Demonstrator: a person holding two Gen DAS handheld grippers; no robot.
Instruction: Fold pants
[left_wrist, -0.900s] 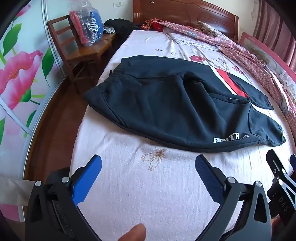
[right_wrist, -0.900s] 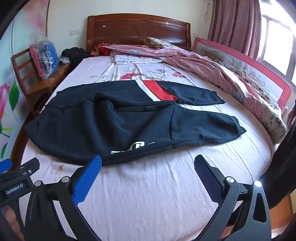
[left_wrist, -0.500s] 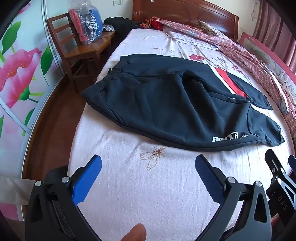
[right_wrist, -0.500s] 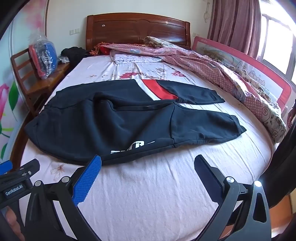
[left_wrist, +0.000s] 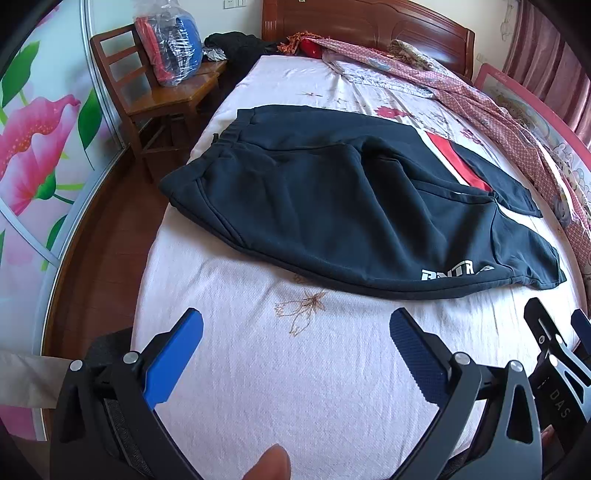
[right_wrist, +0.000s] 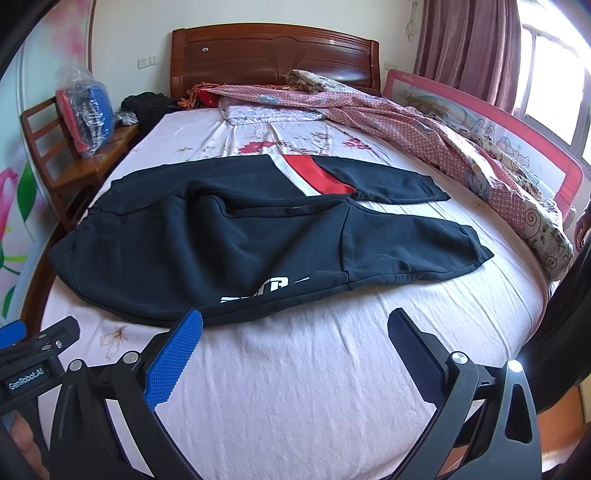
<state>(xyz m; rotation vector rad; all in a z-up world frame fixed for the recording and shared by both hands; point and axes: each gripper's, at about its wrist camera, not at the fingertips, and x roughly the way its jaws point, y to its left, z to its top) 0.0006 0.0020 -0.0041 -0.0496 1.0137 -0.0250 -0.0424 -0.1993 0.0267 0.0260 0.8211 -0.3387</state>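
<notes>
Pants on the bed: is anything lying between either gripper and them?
Nothing visible. Only bare sheet separates the open right gripper and open left gripper from the pants; the quilt lies beyond them.

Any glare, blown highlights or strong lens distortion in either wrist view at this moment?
Right wrist view: the window is blown out white, and a bright glint sits on the right gripper frame. Both views: fisheye bends the bed edges, with dark vignette corners. Left wrist view: evenly lit, and the pants look sharp.
</notes>
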